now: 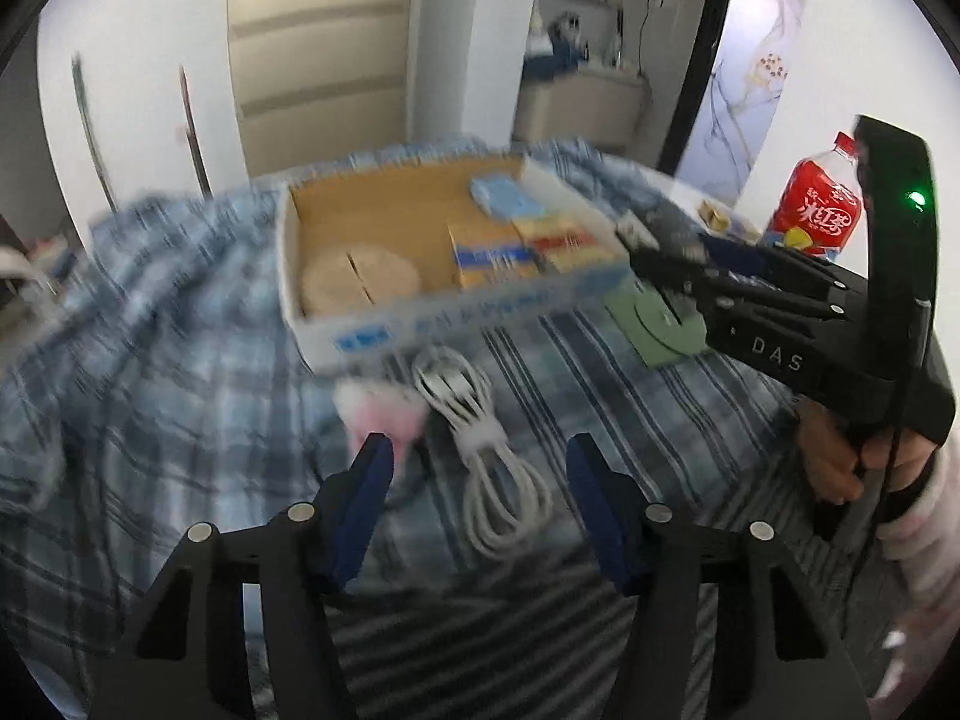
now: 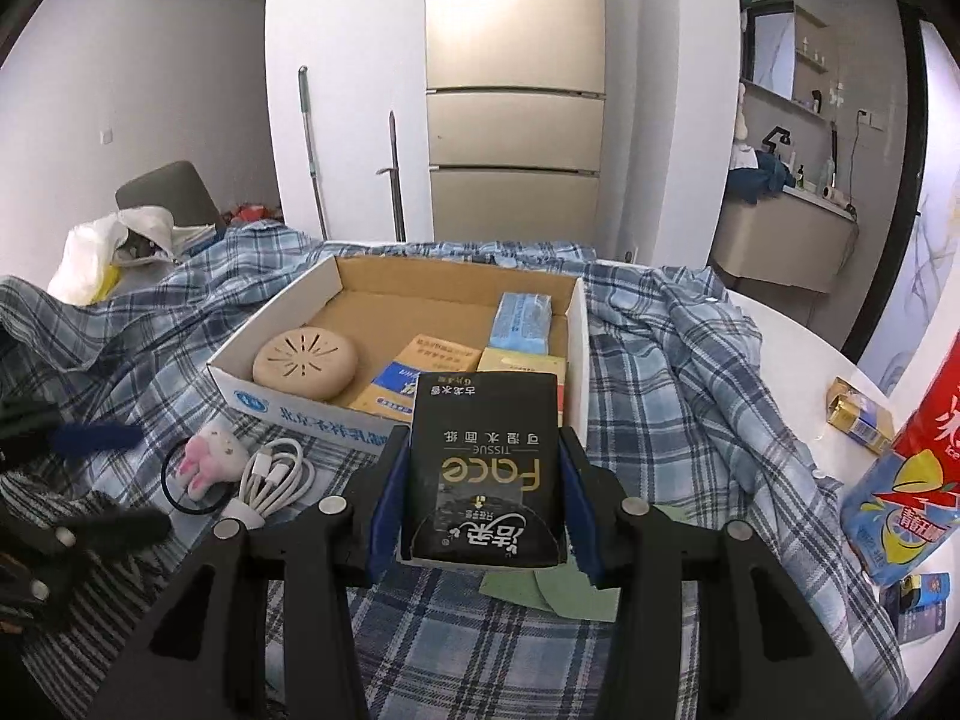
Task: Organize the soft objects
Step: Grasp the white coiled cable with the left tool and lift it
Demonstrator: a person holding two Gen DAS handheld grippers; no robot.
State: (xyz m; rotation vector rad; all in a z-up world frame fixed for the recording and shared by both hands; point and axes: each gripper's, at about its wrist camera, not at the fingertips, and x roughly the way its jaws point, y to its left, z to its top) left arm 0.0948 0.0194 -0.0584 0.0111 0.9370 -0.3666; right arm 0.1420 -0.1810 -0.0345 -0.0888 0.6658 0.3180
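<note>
Black tissue pack [image 2: 487, 468], gold "Face" lettering, sits clamped in the right gripper [image 2: 480, 516]; left gripper [image 1: 480, 468] gapes over the white cable [image 1: 489, 456].

Black tissue pack [image 2: 486, 468]: gold "Face" lettering, upright, clamped between right gripper [image 2: 485, 516] pads, just in front of box's near right corner. Cardboard box [image 2: 270, 324]: open, shallow, white outside, on plaid cloth. Inside: round beige vented disc [image 2: 305, 365] near left; blue tissue pack [image 2: 521, 323] far right, flat; yellow-blue packs [image 2: 414, 381] near right. Pink-white plush bunny [image 2: 210, 459] on dark hair ring and coiled white cable [image 2: 273, 474] on cloth, side by side, just in front of box.
</note>
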